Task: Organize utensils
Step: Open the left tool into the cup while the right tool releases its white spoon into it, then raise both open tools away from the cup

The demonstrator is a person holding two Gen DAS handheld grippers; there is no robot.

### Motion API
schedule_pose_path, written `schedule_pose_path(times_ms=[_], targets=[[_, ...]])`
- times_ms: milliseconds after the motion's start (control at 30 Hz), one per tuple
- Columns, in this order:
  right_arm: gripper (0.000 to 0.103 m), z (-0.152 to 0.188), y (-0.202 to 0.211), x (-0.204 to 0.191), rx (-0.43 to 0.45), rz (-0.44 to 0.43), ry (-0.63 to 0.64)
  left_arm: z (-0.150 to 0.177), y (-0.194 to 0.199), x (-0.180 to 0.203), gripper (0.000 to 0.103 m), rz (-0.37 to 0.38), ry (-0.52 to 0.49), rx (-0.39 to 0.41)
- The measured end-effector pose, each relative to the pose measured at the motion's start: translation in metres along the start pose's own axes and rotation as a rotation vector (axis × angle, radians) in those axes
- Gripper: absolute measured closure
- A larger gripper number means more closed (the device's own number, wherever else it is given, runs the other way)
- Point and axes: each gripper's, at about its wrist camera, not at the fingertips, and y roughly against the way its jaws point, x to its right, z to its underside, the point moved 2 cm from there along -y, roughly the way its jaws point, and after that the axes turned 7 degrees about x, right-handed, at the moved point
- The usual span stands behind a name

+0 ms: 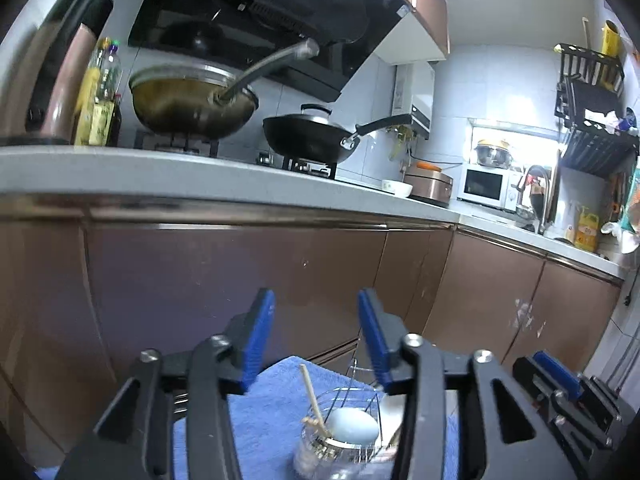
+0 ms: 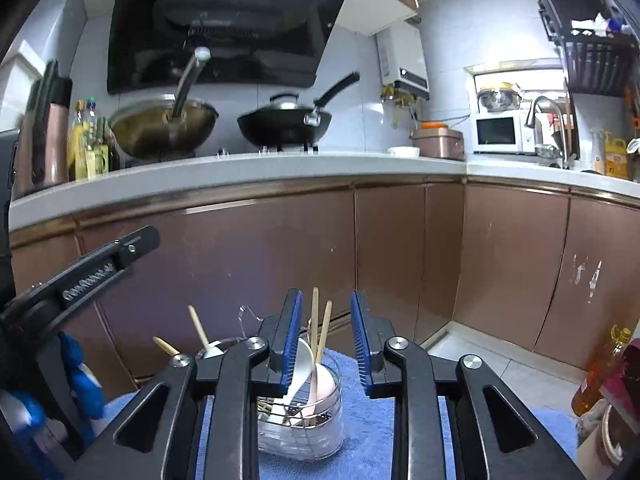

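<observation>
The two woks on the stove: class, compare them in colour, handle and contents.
The brown wok is olive-brown with a grey handle rising steeply; the black wok is black with a black handle slanting up to the right. The black wok has a domed lid in it; none shows in the brown wok. Both sit on burners on the counter.

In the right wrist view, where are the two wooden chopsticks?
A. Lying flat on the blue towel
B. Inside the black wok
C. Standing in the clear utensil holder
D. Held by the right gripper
C: the chopsticks stand upright in the clear utensil holder, beside a white spoon.
</observation>
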Motion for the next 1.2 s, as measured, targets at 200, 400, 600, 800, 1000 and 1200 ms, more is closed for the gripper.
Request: schedule_pose_path(times_ms=[200, 400, 600, 800, 1000, 1200], targets=[[0.069, -0.034, 0.061, -0.012, 0.062, -0.021, -0.020, -0.038, 0.062, -0.015, 0.059, 0.002, 0.012, 0.027], [0.063, -0.066, 0.124, -0.028, 0.131, -0.043, -0.019, -0.069, 0.131, -0.032, 0.048, -0.023, 0.021, 0.081], [0.060, -0.080, 0.183, -0.046, 0.170, -0.079, -0.019, -0.086, 0.183, -0.051, 0.042, -0.052, -0.001, 0.107], [0.060, -0.076, 0.226, -0.057, 0.180, -0.089, -0.026, -0.083, 0.225, -0.073, 0.038, -0.079, 0.007, 0.089], [0.060, -0.070, 0.259, -0.066, 0.170, -0.100, -0.021, -0.081, 0.261, -0.094, 0.037, -0.094, 0.024, 0.093], [0.059, -0.061, 0.281, -0.072, 0.159, -0.114, -0.034, -0.074, 0.284, -0.111, 0.037, -0.102, 0.040, 0.072]])
